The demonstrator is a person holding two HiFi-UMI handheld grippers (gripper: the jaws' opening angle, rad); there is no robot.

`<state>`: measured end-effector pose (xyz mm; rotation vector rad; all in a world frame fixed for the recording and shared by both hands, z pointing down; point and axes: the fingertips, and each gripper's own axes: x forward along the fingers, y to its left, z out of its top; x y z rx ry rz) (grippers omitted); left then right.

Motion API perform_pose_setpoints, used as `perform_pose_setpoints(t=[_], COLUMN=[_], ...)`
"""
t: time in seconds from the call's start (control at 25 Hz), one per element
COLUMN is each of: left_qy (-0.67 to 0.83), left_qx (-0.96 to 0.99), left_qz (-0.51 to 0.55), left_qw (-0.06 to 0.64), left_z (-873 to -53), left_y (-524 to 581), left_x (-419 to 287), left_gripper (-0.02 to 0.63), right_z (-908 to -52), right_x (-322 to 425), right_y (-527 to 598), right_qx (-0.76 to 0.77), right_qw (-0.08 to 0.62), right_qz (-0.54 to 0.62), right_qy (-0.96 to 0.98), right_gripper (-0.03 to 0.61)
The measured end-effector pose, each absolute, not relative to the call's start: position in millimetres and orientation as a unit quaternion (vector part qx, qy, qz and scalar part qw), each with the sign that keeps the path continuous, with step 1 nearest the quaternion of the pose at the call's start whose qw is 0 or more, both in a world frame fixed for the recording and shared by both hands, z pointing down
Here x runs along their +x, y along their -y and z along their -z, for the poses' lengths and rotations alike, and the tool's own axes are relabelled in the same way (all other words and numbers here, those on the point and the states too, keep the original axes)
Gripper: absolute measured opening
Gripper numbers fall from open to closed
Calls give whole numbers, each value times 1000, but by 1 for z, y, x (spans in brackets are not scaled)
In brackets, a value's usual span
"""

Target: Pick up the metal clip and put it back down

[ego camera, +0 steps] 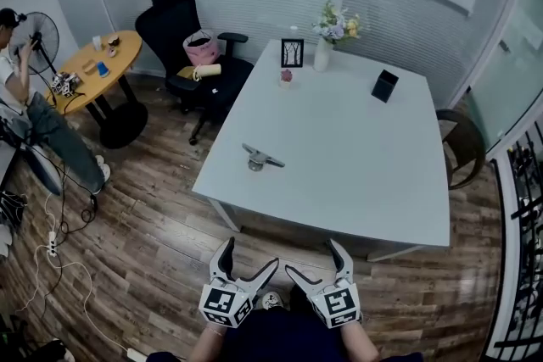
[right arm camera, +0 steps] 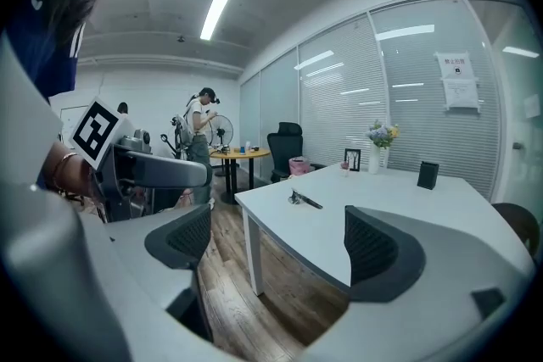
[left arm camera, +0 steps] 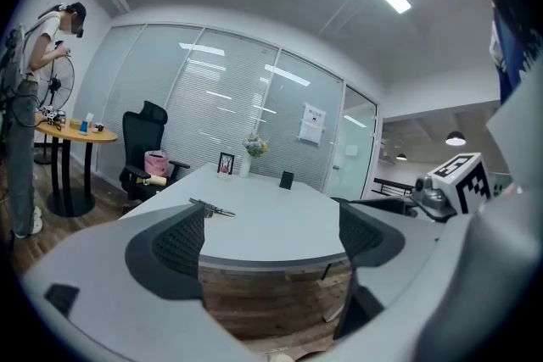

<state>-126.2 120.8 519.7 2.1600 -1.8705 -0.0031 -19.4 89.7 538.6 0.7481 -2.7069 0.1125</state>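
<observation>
On smooth white table [ego camera: 356, 174], slim metal clip [ego camera: 261, 157] lies flat; left hand-held gripper [ego camera: 250, 253], right hand-held gripper [ego camera: 311, 257] empty, jaws apart.

The white table [ego camera: 356, 157] stands on a wooden floor [ego camera: 153, 250]. The metal clip [ego camera: 261, 157] lies flat near its left edge, toward the near corner. At the far left corner stand a black picture frame [ego camera: 292, 52] and a white vase [ego camera: 322, 55] with flowers. Just before the frame is a small pink thing [ego camera: 286, 76], perhaps a little pot. A black box [ego camera: 384, 86] stands nearer the far right corner.
</observation>
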Motion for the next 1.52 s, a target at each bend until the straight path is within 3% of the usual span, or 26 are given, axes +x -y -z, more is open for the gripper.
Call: perform_pose_setpoints(t=[1.52], left_qy=[768], left_qx=[613], left_qz=[-5], left_qw=[185], left_z=[-540], left_y=[80], left_x=[-246], left_gripper=[483], right_z=[-554], right_x=[-174], right_y=[174], right_qx=[83], right_qw=[189], right_qz=[14], right_qy=[978], right_gripper=[443])
